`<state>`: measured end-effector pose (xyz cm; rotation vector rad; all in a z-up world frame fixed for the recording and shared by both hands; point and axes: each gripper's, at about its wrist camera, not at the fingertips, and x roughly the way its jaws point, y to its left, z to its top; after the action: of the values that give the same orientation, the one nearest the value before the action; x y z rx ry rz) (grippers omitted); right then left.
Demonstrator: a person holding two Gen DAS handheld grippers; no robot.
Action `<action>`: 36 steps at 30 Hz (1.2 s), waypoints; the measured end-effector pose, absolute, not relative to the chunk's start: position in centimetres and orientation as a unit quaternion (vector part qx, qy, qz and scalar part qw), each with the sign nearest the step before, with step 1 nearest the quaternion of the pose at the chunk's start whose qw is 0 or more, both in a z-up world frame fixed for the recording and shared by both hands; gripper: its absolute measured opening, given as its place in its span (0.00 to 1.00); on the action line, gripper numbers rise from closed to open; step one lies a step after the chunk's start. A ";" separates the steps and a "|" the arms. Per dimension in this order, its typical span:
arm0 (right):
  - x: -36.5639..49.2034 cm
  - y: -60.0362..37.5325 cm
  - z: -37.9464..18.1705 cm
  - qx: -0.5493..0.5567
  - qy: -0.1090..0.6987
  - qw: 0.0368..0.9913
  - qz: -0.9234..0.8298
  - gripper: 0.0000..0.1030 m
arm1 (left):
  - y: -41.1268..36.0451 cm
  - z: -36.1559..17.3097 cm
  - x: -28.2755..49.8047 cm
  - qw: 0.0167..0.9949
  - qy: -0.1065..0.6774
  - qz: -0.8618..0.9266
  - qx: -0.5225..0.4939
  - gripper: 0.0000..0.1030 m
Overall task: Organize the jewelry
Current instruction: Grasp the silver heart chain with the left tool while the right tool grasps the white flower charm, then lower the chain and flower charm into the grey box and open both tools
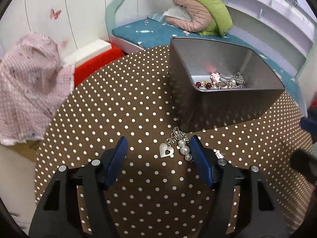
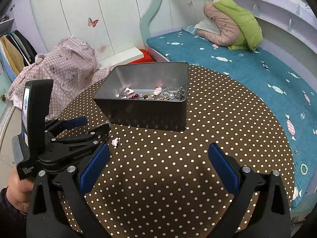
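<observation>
A silver heart pendant on a chain, with a string of pearls, lies on the brown dotted tablecloth. My left gripper hangs over it with the jaws apart. The pearls lie beside the right pad, and the left pad is well away from the jewelry. A small pink charm rests just right of that gripper. Behind them stands a grey metal tin holding several beads, charms and chains. My right gripper is open over bare cloth, nearer than the tin.
A pink checked garment is heaped at the table's left edge. A bed with a teal cover wraps around behind and to the right, with a pink and green jacket on it. A green bracelet lies on the cover. A hand holds the left gripper.
</observation>
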<state>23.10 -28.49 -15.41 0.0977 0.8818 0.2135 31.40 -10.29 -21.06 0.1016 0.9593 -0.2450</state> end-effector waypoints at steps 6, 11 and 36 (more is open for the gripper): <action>24.2 -26.8 -16.9 0.024 0.438 0.890 0.126 0.91 | -9.0 -20.8 31.0 0.877 0.458 -0.141 0.040 0.14; 25.2 -24.1 -18.2 -0.015 0.450 0.879 0.155 0.66 | -7.3 -20.6 30.0 0.878 0.456 -0.144 0.028 0.14; 24.3 -22.5 -15.6 -0.055 0.411 0.887 0.202 0.12 | -4.5 -16.1 26.9 0.900 0.412 -0.145 0.012 0.14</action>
<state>24.28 -22.50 -15.63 -0.1144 0.8539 0.4201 26.89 -4.50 -16.08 0.0257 0.8517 -0.2999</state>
